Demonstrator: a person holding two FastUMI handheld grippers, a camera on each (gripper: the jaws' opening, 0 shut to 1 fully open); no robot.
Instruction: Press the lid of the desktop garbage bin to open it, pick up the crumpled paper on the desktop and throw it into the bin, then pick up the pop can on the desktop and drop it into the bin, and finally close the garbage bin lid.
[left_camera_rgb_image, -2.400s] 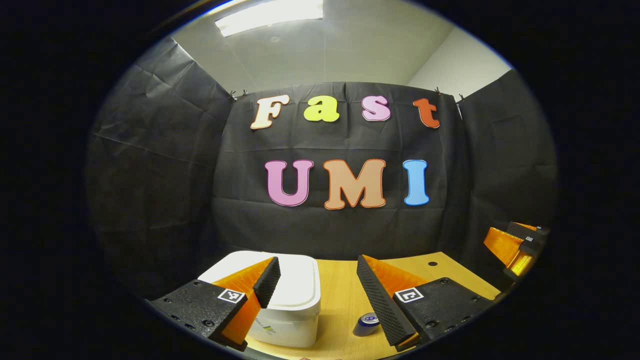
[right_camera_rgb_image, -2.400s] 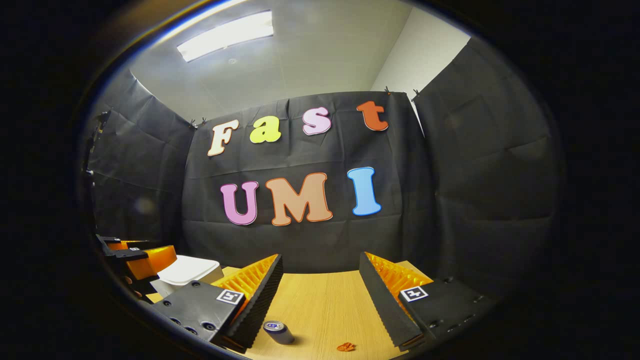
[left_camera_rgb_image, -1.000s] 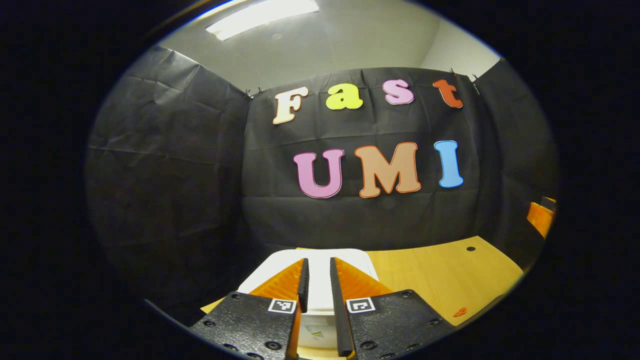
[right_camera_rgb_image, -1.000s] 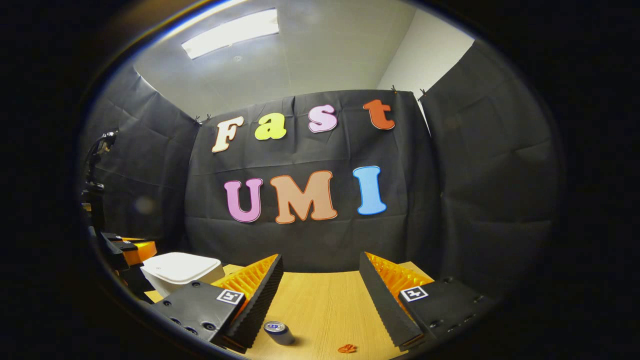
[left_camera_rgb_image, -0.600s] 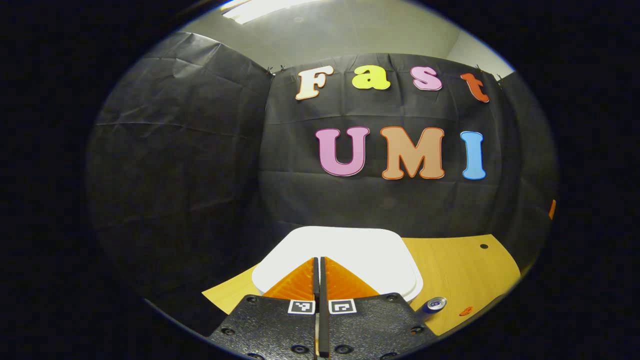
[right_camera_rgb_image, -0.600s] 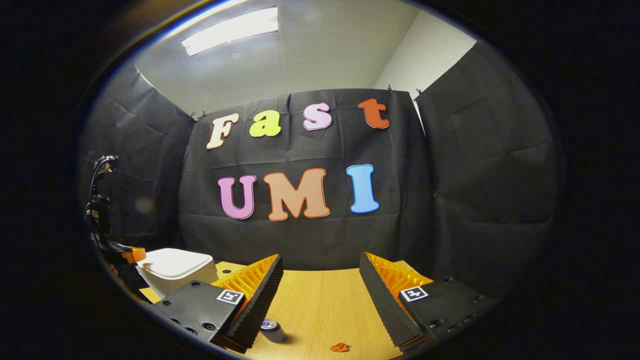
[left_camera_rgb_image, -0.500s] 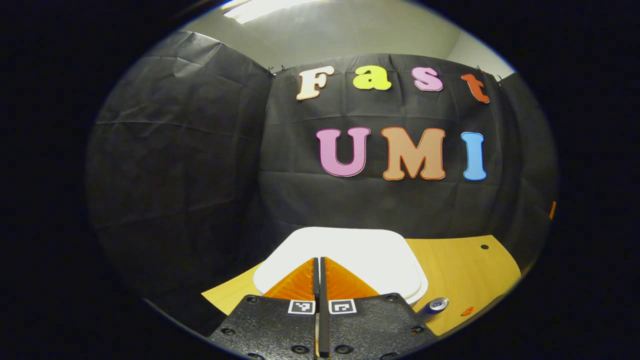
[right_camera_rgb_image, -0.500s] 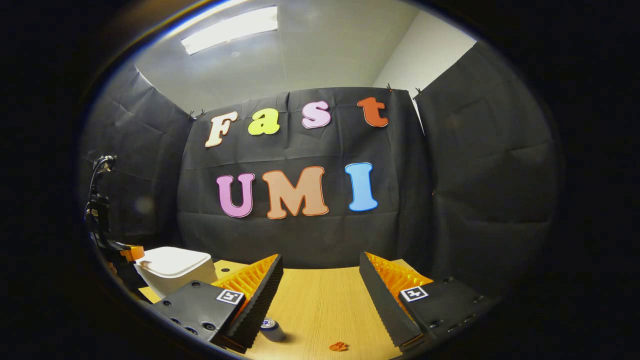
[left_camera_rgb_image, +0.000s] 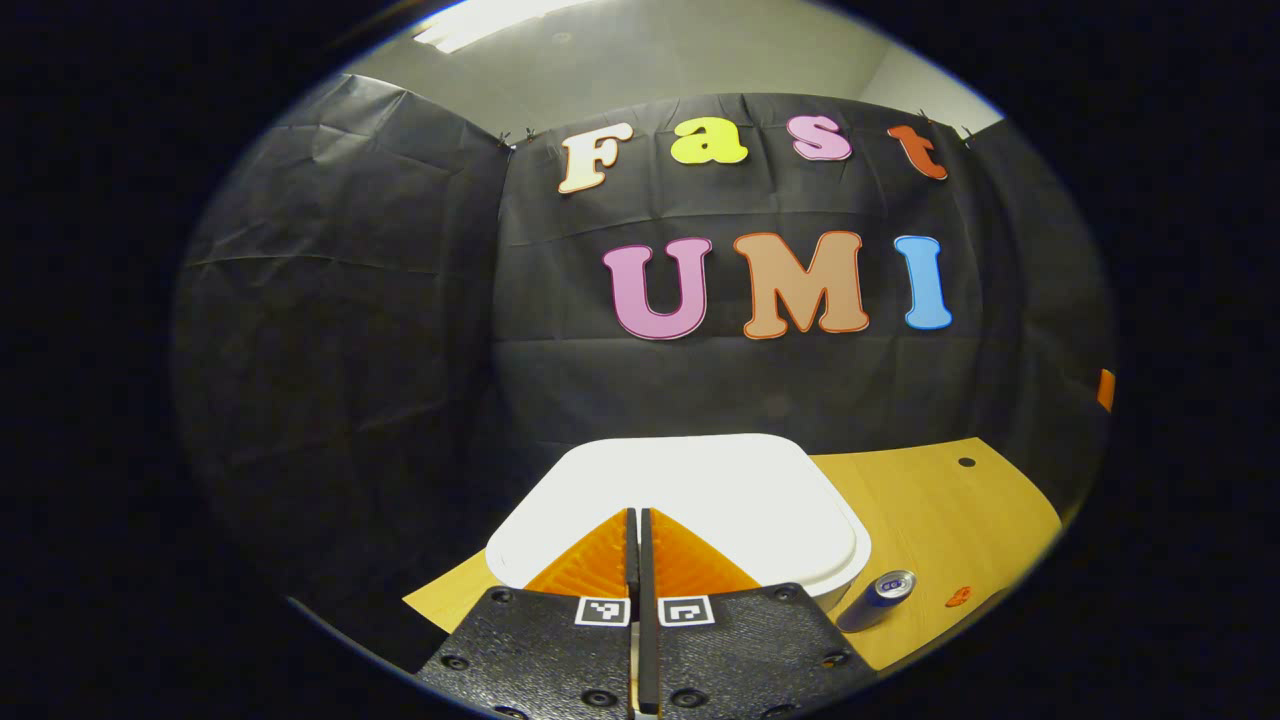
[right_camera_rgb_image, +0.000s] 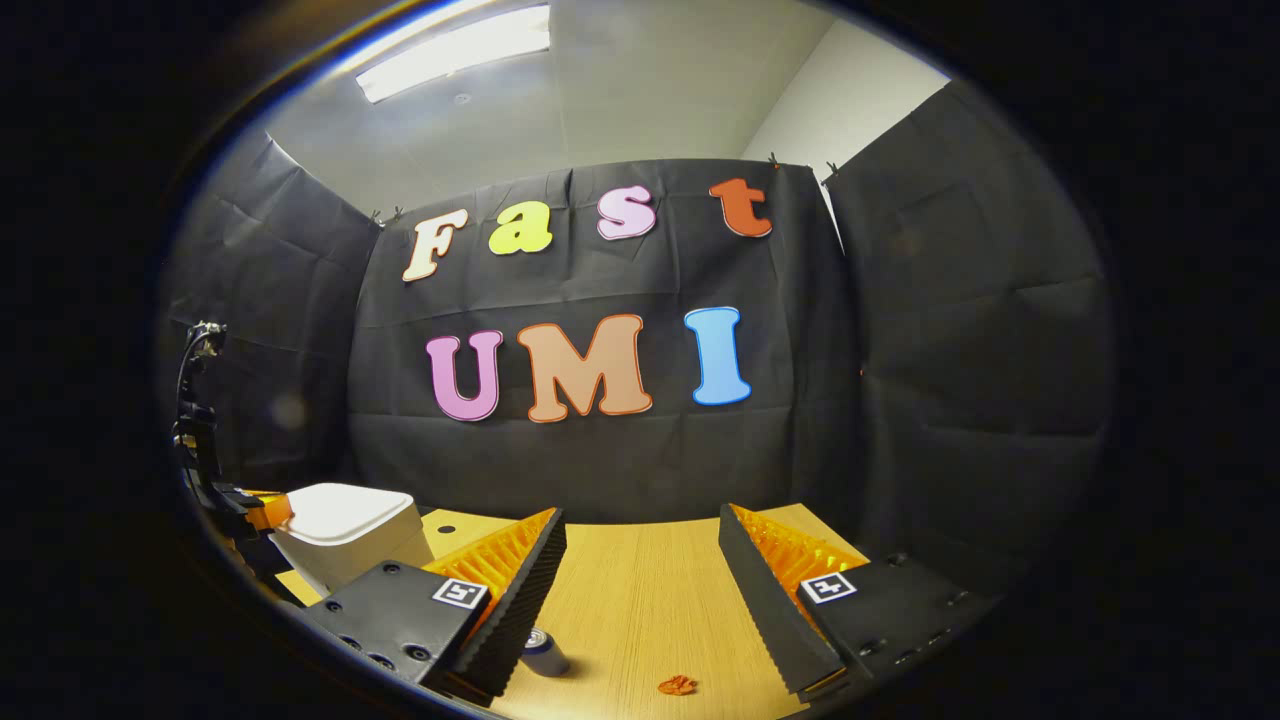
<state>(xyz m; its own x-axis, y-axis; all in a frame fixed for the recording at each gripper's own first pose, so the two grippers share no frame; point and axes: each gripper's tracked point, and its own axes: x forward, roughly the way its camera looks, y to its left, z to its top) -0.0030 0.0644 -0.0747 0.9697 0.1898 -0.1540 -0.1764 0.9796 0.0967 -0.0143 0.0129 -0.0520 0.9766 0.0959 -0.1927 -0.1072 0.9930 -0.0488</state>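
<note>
left gripper (left_camera_rgb_image: 636, 515) pinched closed low centre over the bin lid (left_camera_rgb_image: 690, 485); right gripper (right_camera_rgb_image: 640, 545) open. an off-centre press might just tip the bin.

Dim booth, seemingly ceiling-lit, fisheye-warped

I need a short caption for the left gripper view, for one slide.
Left gripper, fingers closed together, over the white bin lid; pop can and crumpled paper wait on the desk.

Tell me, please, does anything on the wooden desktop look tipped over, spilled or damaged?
One thing: the blue-and-silver pop can lies on its side on the wooden desktop, beside the white plastic garbage bin. No liquid shows around it. The small orange crumpled paper lies loose nearby. The bin's lid looks flat and closed.
</note>
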